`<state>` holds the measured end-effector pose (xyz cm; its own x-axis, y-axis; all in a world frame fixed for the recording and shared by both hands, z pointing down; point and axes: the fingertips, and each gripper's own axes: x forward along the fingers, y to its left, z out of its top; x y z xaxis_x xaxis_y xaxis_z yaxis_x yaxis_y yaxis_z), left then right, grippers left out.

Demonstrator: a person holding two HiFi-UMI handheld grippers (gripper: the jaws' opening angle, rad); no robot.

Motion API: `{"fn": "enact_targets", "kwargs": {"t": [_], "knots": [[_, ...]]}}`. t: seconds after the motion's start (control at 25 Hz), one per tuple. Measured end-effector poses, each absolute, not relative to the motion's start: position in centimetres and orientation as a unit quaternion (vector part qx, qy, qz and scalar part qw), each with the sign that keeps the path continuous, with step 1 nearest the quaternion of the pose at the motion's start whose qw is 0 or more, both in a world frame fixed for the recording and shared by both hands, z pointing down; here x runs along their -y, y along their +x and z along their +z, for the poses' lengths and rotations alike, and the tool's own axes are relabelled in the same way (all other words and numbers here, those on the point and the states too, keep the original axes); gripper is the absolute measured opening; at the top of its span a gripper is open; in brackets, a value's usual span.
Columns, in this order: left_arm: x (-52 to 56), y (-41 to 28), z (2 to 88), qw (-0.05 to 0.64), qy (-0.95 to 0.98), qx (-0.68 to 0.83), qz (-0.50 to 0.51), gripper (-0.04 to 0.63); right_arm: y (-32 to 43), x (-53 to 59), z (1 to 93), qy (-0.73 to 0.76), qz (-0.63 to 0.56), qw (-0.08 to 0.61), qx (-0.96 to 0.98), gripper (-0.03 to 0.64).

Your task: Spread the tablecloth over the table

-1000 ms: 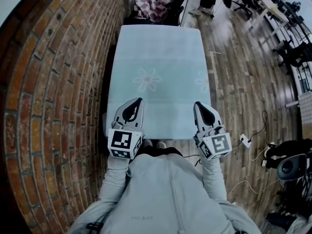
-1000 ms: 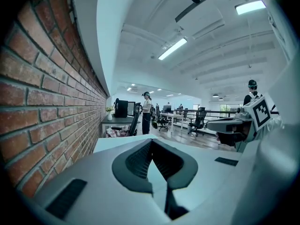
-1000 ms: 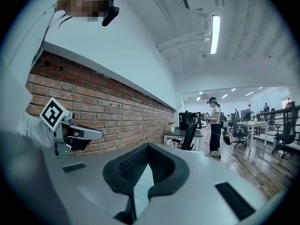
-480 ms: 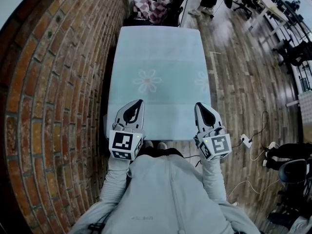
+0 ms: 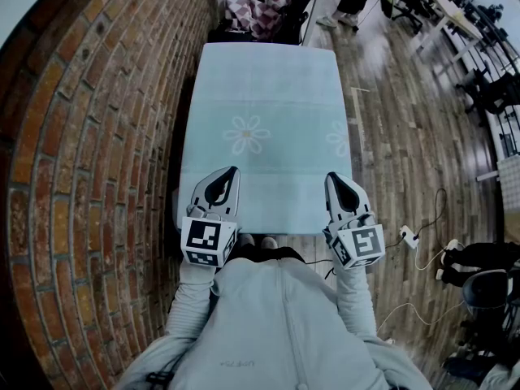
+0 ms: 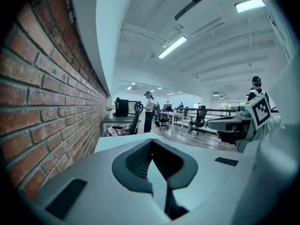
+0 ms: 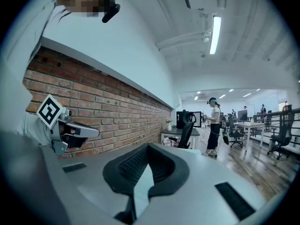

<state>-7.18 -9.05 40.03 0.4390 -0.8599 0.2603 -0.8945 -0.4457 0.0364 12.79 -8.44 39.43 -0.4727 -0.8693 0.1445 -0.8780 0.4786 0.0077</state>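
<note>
Pale-blue, flower-printed tablecloth (image 5: 264,128) lies spread flat, stretching away ahead of both claws. The left gripper (image 5: 232,170) and right gripper (image 5: 329,175) sit at its near edge, jaws closed tight, possibly nipping the hem.

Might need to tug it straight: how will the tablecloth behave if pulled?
The tablecloth looks thin and hangs over the sides, so probably floppy and light. It lies smooth, so a tug may slide it whole.
</note>
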Motion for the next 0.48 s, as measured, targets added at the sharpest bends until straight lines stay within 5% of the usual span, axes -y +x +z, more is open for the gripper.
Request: {"fn": "enact_targets", "kwargs": {"t": [0.48], "knots": [[9.26, -7.39, 40.01, 0.088, 0.843, 0.520, 0.104, 0.025, 12.73, 8.53, 39.40, 0.503, 0.030, 0.069, 0.861, 0.021]]}}
